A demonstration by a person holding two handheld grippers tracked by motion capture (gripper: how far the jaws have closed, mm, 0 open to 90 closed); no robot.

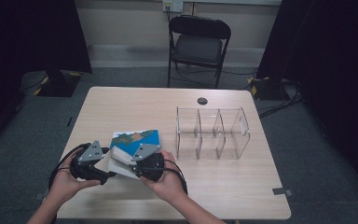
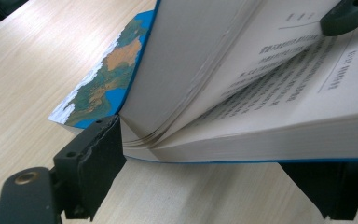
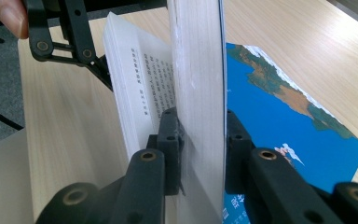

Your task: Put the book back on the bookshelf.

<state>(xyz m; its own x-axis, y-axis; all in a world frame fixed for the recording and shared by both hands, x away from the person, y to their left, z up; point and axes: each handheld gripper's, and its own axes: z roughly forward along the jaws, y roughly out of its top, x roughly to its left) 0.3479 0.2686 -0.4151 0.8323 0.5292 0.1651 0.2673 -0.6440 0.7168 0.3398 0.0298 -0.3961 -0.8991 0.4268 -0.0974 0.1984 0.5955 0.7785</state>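
Book (image 1: 133, 147) lies open — right fingers (image 3: 200, 140) clamp its upper pages, left fingers (image 2: 214, 163) straddle it — acrylic organizer (image 1: 212, 133) beside.

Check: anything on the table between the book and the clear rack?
Nothing. In the high view, bare tabletop separates the book from the rack; the dark round spot sits farther back, off that stretch.
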